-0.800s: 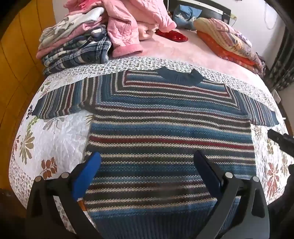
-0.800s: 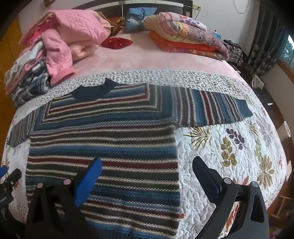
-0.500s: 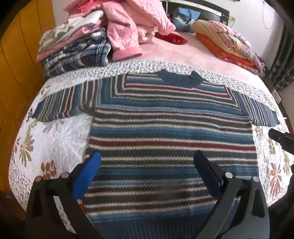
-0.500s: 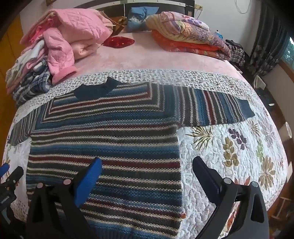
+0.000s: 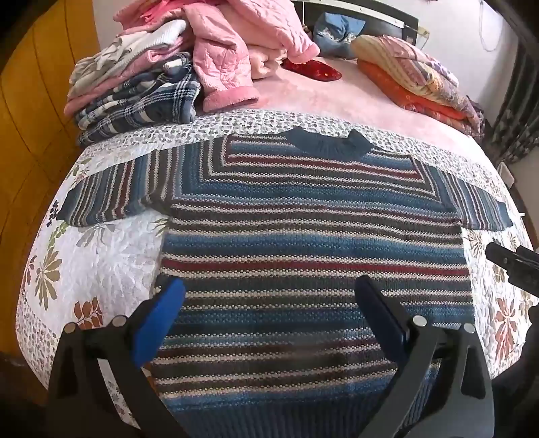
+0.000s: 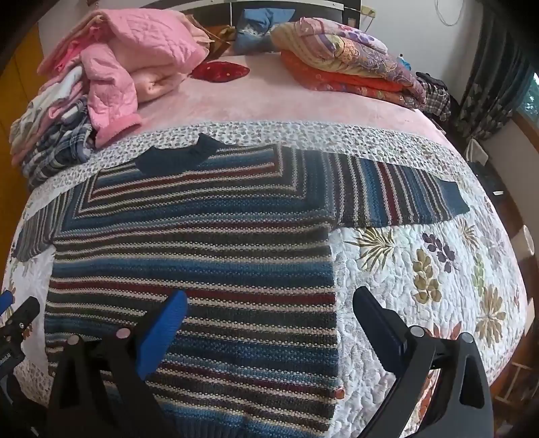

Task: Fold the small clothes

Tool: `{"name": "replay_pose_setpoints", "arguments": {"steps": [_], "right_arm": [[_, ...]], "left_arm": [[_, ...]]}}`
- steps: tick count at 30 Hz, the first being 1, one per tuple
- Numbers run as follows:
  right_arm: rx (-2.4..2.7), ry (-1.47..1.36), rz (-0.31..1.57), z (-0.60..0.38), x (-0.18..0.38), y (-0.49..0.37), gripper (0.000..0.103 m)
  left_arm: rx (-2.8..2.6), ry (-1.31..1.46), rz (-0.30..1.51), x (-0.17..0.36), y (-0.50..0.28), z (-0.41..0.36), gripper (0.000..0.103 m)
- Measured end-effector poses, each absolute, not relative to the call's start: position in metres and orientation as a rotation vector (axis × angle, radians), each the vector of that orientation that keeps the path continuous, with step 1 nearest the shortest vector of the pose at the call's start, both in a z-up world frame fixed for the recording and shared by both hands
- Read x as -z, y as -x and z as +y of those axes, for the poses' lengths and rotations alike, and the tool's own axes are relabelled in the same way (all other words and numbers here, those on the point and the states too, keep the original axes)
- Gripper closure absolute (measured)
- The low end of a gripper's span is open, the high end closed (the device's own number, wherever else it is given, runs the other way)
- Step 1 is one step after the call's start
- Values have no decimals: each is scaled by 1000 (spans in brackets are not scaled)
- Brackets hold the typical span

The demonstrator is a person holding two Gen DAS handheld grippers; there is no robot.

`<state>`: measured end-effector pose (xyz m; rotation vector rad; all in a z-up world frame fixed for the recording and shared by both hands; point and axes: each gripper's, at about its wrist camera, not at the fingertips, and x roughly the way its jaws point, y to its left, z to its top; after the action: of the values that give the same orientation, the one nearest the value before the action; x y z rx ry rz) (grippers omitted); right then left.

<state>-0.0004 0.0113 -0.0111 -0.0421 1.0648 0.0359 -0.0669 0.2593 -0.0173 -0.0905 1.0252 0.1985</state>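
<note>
Here the striped knit sweater lies flat on the floral quilt, sleeves spread out, navy collar at the far side. The left gripper hovers over its lower body, jaws wide apart and empty. The right gripper straddles the sweater's right edge, likewise wide and holding nothing.

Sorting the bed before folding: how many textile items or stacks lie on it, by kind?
Striped knitted sweater, spread flat: 1
Piles of folded clothes and folded quilts: 2
Red cushion: 1
Blue pillow: 1
Total: 5
</note>
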Motion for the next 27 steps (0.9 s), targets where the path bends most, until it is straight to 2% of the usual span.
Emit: {"name": "replay_pose_setpoints", "arguments": {"steps": [27], "right_arm": [[-42, 34, 1064, 13, 11, 0, 4]], "left_arm": [[-206, 86, 1031, 21, 66, 256, 3]]}}
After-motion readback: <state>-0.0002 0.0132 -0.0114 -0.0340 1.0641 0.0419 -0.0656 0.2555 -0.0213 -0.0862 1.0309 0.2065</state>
